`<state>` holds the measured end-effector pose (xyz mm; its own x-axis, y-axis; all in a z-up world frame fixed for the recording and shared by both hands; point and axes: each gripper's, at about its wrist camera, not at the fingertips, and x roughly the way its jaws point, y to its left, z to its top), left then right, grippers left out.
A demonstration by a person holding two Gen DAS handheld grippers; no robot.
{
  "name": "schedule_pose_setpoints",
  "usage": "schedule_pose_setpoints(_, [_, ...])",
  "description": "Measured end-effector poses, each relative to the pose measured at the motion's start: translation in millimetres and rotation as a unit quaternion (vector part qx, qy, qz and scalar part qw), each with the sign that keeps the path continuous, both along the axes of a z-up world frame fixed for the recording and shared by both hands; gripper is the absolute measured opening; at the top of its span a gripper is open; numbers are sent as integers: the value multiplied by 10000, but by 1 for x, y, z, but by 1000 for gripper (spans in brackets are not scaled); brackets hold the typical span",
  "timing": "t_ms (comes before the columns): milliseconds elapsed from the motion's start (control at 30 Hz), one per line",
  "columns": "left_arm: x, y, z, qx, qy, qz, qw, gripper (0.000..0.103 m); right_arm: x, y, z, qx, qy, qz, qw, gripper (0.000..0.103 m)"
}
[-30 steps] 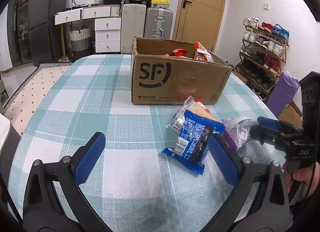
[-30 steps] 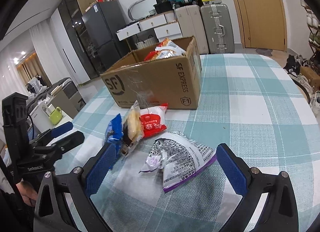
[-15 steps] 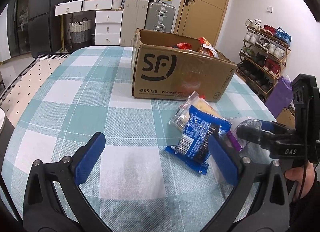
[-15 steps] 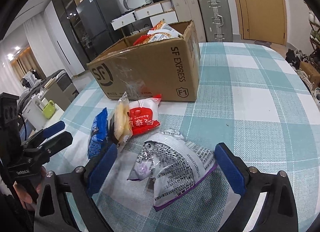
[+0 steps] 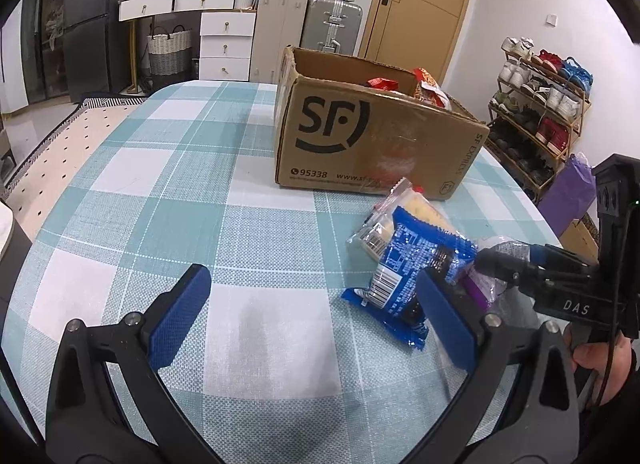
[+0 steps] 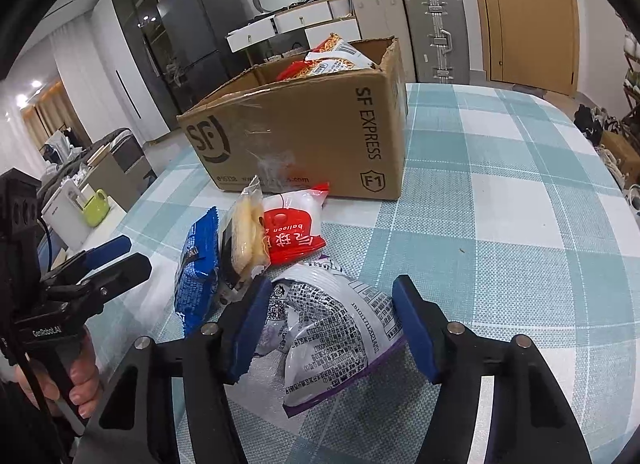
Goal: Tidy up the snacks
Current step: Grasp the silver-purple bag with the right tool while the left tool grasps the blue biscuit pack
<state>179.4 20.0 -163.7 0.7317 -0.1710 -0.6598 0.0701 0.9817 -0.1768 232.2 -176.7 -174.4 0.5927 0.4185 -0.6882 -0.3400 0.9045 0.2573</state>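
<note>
Your work sits on a surface (image 5: 168, 199) covered in a teal and white checked cloth. On it stands a cardboard box (image 5: 372, 139) printed with "SF", open at the top, with red and orange snack packets (image 6: 324, 57) showing above its rim. In front of the box lies a small cluster of loose snacks, all close together.

The silver and purple bag (image 6: 340, 328) lies nearest you, crumpled, with printed text facing up. Your right hand-held gripper (image 6: 330, 328) has its blue pads on either side of this bag, the left pad touching it, the right pad just beside its edge; the jaws are narrowed around it but you cannot tell whether they are pressing it.

Beyond that bag lie a red and white packet (image 6: 294, 225), a clear-wrapped yellow cake (image 6: 246, 234), and a blue packet (image 5: 408, 276).

Your left hand-held gripper (image 5: 310, 316) has its jaws spread wide apart over bare cloth, the right pad just beside the blue packet.
</note>
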Motion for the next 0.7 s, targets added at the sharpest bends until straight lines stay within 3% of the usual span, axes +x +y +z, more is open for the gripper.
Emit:
schedule_pose_setpoints(367, [1, 0, -2, 32, 35, 72, 10000, 102, -8, -17, 0, 454, 101, -14, 9989, 56])
schedule_pose_setpoints(700, [1, -3, -3, 42, 54, -13, 10000, 102, -22, -37, 6, 848, 122, -187, 9961, 55])
